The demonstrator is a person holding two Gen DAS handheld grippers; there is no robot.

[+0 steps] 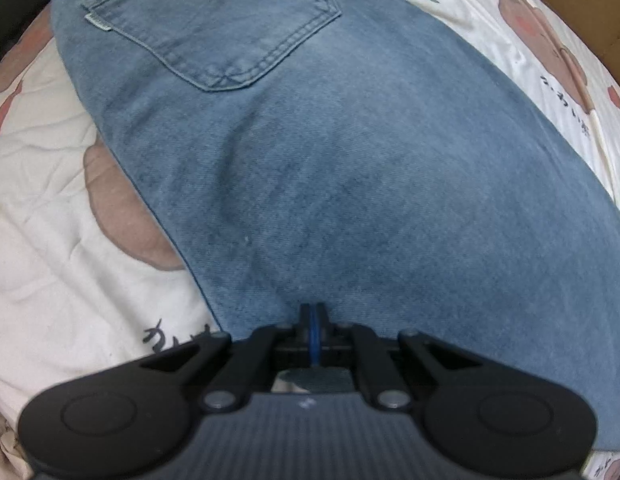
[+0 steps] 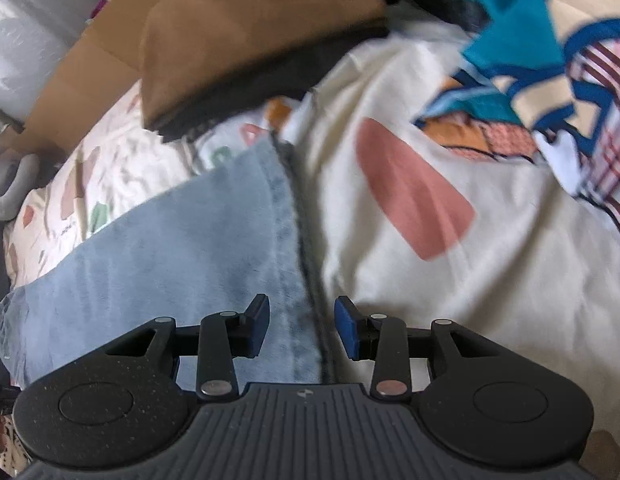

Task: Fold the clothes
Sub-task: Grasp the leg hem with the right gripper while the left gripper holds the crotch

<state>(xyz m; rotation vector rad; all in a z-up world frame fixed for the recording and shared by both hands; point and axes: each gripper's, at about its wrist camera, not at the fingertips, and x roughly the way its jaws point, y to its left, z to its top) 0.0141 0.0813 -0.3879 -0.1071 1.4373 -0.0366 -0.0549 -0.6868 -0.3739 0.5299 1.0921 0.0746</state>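
Motion-blurred patterned cloth, cropped at edge

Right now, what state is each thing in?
Jeans: flat on the bedsheet, back pocket up.
Left gripper: shut, tips down on the jeans.
Right gripper: open, over the jeans' hem.
Bedsheet: spread, wrinkled.
Patterned cloth: crumpled, unfolded.

Bedsheet print: dark handwritten characters beside my left fingers and at the far right edge, too blurred for me to read.
Jeans pocket tab: small, pale, nothing legible.
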